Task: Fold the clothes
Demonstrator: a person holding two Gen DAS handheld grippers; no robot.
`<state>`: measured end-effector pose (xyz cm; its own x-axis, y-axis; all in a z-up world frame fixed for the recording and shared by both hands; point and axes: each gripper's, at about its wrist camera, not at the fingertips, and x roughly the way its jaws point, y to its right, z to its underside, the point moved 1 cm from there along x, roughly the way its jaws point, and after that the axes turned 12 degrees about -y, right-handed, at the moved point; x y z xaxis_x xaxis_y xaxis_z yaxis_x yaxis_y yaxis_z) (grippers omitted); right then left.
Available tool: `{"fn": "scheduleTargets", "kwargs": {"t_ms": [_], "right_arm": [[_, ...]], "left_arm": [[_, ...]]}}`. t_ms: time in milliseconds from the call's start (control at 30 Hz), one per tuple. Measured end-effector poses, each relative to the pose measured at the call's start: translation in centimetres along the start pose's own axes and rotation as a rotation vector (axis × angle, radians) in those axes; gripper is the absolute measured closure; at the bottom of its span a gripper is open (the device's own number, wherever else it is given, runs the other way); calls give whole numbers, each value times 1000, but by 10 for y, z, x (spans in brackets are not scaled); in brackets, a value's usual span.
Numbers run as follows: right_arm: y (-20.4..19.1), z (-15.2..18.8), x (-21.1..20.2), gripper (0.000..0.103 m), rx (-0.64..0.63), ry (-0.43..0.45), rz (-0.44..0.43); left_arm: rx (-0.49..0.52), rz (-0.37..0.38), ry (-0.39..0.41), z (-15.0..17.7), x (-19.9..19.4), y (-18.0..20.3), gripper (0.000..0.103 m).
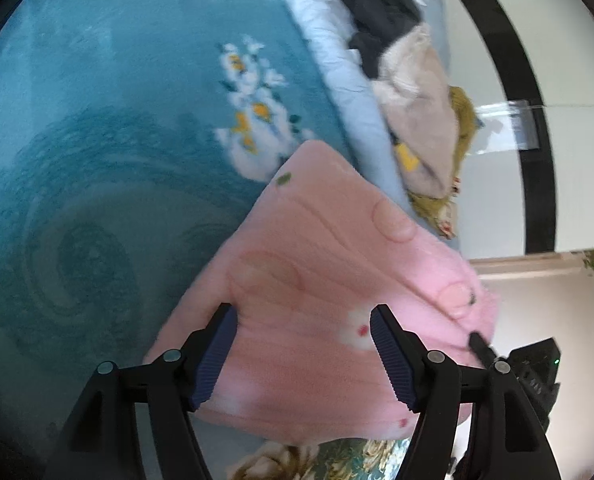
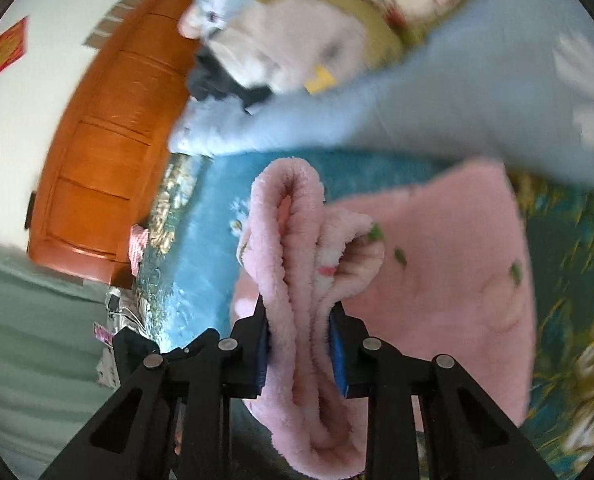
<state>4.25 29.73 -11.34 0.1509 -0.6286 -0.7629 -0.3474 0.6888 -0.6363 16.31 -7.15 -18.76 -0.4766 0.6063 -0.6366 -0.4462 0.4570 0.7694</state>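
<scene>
Fingers: right gripper (image 2: 301,350) pinches a thick bunch of the pink fleece garment (image 2: 437,280); left gripper (image 1: 301,356) hangs spread wide over it, holding nothing.
Where: garment lies on the teal blanket (image 1: 117,120) on the bed, one edge lifted.
Feel: soft, fluffy and light, I think. It flops and bunches up.
Best hold: grab a corner or edge, deep between the pads.
Nearby: a pile of clothes (image 1: 413,120) waits well apart.

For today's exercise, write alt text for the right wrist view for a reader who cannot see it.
The right gripper is clamped on a bunched fold of a fluffy pink garment lying on a teal blanket. Behind, blurred, a clothes pile sits on pale blue bedding beside a wooden cabinet.
</scene>
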Motion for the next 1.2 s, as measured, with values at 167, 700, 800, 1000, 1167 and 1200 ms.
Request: {"fn": "scheduleTargets", "kwargs": {"t_ms": [167, 700, 800, 1000, 1167, 1200], "right_arm": [[33, -4, -10, 76, 53, 6, 71], [108, 10, 38, 71, 228, -107, 147], [105, 9, 36, 69, 223, -122, 160], [84, -4, -1, 59, 118, -97, 267], [53, -26, -24, 59, 16, -8, 388], [43, -29, -20, 59, -22, -16, 387]], "left_arm": [[73, 9, -17, 3, 2, 15, 28], [38, -123, -63, 4, 10, 8, 28], [31, -111, -53, 4, 6, 7, 28], [50, -112, -7, 2, -5, 15, 28], [151, -202, 17, 2, -6, 46, 28], [182, -213, 18, 2, -4, 54, 28]]}}
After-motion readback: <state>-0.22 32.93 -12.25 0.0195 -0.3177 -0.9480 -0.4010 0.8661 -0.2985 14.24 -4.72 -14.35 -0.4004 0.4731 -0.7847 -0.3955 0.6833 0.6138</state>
